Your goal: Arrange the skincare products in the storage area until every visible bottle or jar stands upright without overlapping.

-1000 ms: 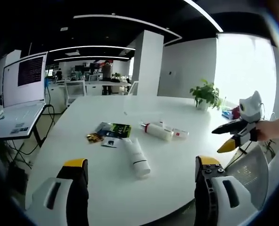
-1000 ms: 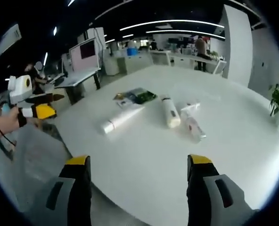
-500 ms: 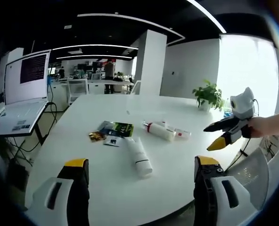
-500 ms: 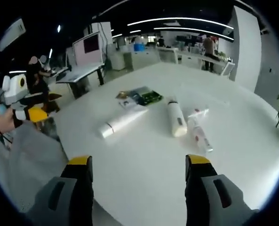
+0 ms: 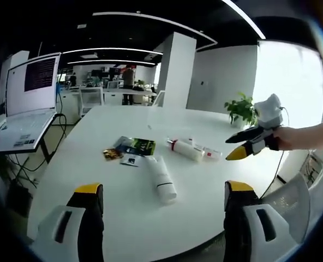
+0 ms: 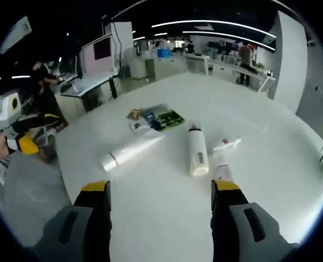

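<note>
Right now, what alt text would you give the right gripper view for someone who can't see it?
Three white skincare tubes lie flat on a round white table, beside some small packets. The right gripper hovers open above the near edge.

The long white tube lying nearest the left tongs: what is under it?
The white tube lies flat on the bare white table. Beyond its far end, flat sachets lie spread on the table; whether the tip overlaps one is unclear.
</note>
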The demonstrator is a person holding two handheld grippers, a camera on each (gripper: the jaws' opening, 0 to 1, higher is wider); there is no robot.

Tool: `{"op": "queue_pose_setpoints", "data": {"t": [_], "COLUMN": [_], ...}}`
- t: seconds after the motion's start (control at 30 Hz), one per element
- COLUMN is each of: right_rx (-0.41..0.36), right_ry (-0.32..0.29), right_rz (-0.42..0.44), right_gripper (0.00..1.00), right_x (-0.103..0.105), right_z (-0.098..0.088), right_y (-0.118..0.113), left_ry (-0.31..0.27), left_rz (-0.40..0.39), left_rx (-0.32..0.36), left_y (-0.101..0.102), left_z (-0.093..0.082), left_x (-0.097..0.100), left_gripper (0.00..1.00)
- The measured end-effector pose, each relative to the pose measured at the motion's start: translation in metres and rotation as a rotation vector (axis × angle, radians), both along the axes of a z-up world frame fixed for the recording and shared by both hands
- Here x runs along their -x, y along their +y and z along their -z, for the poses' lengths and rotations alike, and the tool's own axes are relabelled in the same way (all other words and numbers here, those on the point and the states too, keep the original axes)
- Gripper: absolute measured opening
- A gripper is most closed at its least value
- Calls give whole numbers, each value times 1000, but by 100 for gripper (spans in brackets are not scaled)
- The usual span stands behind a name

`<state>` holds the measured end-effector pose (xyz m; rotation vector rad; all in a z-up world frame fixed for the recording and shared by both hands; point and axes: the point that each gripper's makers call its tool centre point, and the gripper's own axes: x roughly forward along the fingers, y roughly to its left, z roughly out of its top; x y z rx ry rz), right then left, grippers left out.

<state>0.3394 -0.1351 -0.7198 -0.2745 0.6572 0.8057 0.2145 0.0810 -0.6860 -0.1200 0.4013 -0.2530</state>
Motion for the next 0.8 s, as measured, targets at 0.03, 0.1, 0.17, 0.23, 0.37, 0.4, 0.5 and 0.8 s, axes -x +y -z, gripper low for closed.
{"op": "queue_pose_setpoints", "data": {"t": [0.03,0.1,0.17,0.23,0.37,0.4,0.5,0.8], "right_rx": [1,-5,-16,-7,12,16,37,84], "right_ry": [3,6,13,13,13,11,11,10], "right_rz": [1,6,13,11,7,6,7,-18], "right_gripper": [72,71,71,71,70,70,69,67], "right_x": [-2,-5,-9,-14,-27,-32,-46,-84], "right_z": [1,-1,-1,1,5,6,12,14], "right_y": [0,0,-1,-1,0,2,2,16], "left_ry": [4,10,16,15,-6,-5,-10,6], "left_rz": [0,-2,-8,-10,-15,-18,-32,-37], "left_rx": [2,1,2,7,22,26,21,-19], "left_y": [0,0,2,2,3,3,6,6], "left_z": [1,1,2,1,-2,-2,-3,1], "left_x": [0,0,-1,-1,-2,-2,-3,-4], "left_gripper": [85,84,84,84,83,83,82,81]}}
